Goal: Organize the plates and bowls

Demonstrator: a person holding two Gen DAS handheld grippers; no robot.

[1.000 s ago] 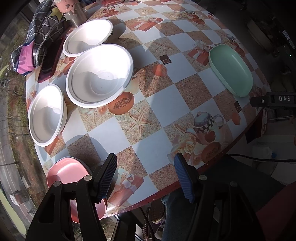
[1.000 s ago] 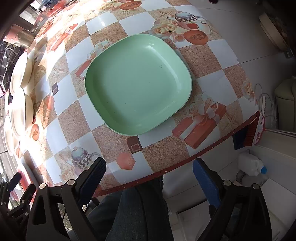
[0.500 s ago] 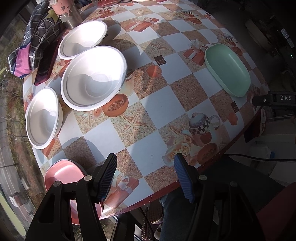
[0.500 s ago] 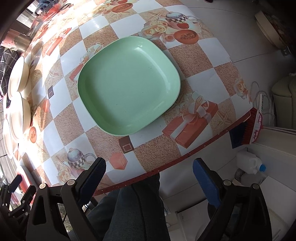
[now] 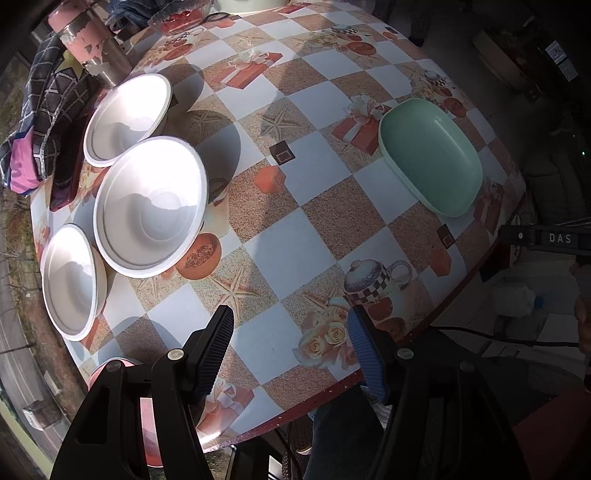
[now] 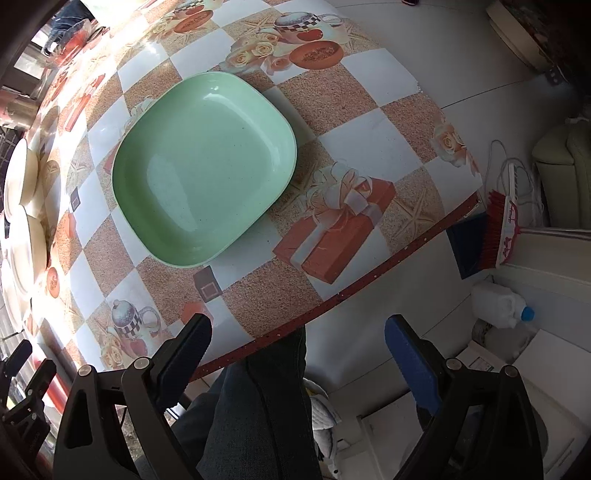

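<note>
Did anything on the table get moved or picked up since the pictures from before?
No dish moved. Only the two grippers shifted over the table, so the views slid a little: the green plate now sits further left in the right wrist view. The left gripper and right gripper are open and empty, as before. The three white bowls and the pink plate stayed put.

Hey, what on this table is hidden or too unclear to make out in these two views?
- Pink plate, left wrist view: mostly behind the left hand-held gripper's finger.
- White bowls, right wrist view: squeezed edge-on at the frame's left, washed out by glare.
- Glass bowl, left wrist view: cut by the top edge; red contents unidentifiable.
- Right hand-held gripper: over the table edge, nothing between its fingers.
</note>
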